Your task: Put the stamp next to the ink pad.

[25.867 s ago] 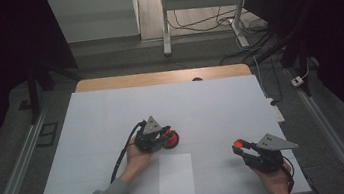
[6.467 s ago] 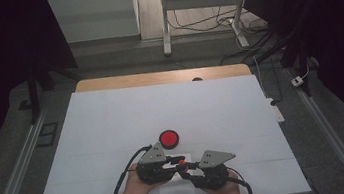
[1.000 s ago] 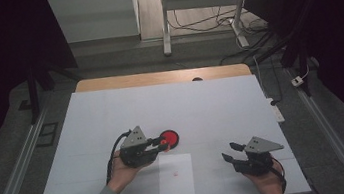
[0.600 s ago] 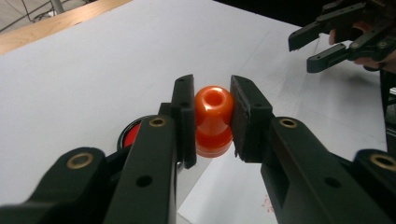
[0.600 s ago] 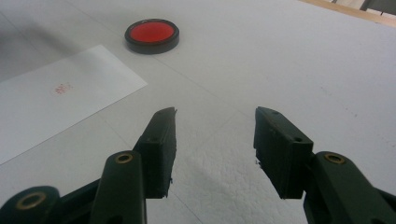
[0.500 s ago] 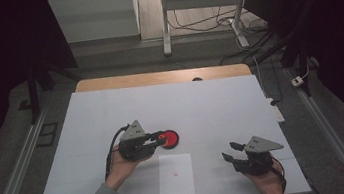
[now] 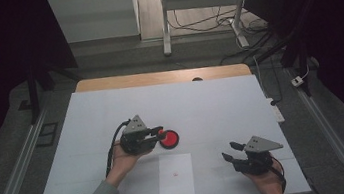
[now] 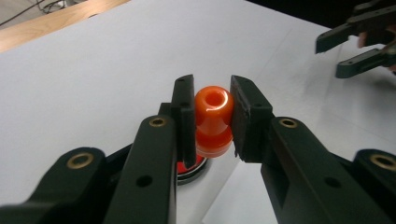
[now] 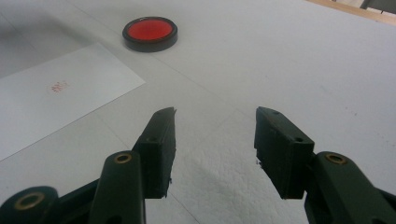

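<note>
The orange stamp (image 8: 213,120) is covered on both sides by the left gripper (image 8: 212,116) jaws; its base is hidden. The red ink pad (image 8: 189,168) is mostly hidden behind a jaw. The red mark (image 7: 175,174) on the paper sheet (image 7: 177,187) is too small to read.

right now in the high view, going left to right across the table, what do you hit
left claw holding an orange stamp → red ink pad → sheet of paper → right claw
</note>
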The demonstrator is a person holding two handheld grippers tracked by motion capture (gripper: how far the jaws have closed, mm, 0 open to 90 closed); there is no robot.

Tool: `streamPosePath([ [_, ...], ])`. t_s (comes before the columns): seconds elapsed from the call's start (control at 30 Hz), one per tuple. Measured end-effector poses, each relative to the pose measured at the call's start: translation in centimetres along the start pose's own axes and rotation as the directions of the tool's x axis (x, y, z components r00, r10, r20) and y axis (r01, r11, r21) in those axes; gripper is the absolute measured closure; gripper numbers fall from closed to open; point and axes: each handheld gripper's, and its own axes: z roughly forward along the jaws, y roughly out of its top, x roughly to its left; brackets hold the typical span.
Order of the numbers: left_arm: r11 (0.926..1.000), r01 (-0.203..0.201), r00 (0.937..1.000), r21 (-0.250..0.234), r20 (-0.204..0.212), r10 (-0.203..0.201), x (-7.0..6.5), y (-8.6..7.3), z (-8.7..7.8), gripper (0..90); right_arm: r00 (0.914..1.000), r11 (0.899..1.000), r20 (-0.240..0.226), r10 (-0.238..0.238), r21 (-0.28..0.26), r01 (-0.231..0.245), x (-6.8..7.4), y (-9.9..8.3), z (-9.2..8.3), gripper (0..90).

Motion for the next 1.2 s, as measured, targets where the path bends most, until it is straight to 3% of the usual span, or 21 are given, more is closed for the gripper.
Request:
streamPosePath([
  [0.23,0.9997,0.020,0.9996,0.015,-0.019,-0.019,0.9,-0.1,0.2,72.5,0.9999,1.000,0.012,0.009,-0.007,-0.009,-0.2,0.0,-0.3,47.9],
  [0.53,0.9994,0.015,0.9986,0.032,-0.052,-0.014,2.0,0.6,1.0,72.5,0.9998,1.000,0.010,0.016,-0.008,-0.016,-0.3,-0.1,-0.2,47.8],
  [1.0,0.9948,0.073,0.9923,0.071,-0.106,-0.065,4.1,-0.5,1.9,72.5,1.0000,1.000,0.000,0.007,0.004,-0.007,-0.2,-0.1,0.2,47.8],
  [1.2,0.9929,0.072,0.9901,0.095,-0.127,-0.060,4.5,-0.9,2.5,72.4,1.0000,1.000,0.001,0.005,0.007,-0.005,-0.3,-0.1,0.2,47.8],
])
